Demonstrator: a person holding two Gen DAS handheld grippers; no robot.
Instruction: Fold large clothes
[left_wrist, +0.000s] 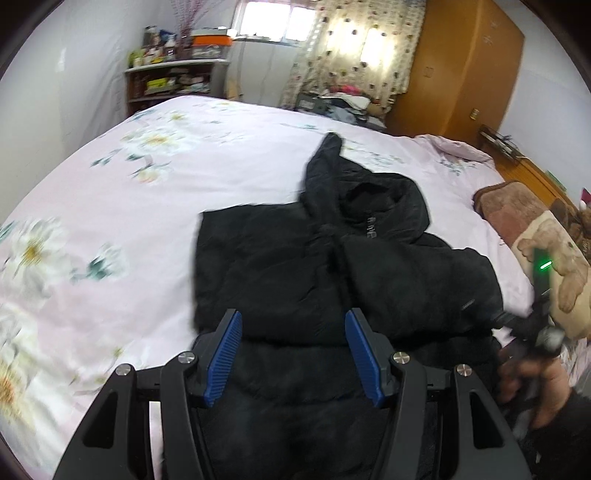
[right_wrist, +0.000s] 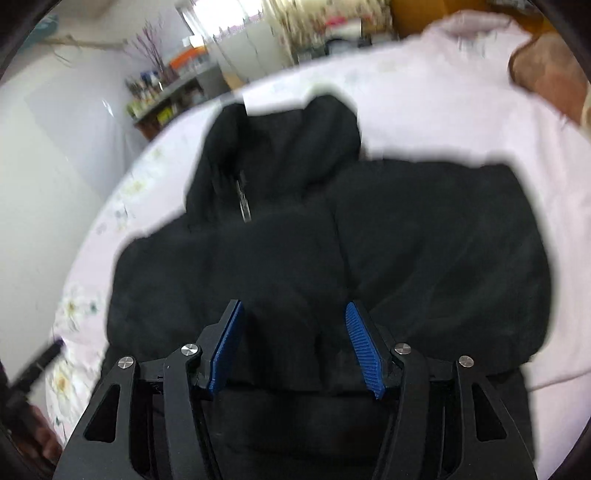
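A black hooded puffer jacket (left_wrist: 332, 266) lies on the bed, sleeves folded in over the body, hood pointing away. It also fills the right wrist view (right_wrist: 332, 240). My left gripper (left_wrist: 293, 321) is open, hovering above the jacket's near part, blue pads apart with nothing between them. My right gripper (right_wrist: 293, 314) is open too, above the jacket's near middle. The right gripper's body (left_wrist: 539, 295) with a green light shows at the right edge of the left wrist view, held by a hand.
The bed has a pale pink floral sheet (left_wrist: 110, 221). A brown pillow and plush toy (left_wrist: 535, 229) lie at the right. A cluttered shelf (left_wrist: 173, 74), a curtained window and a wooden wardrobe (left_wrist: 461, 66) stand beyond the bed.
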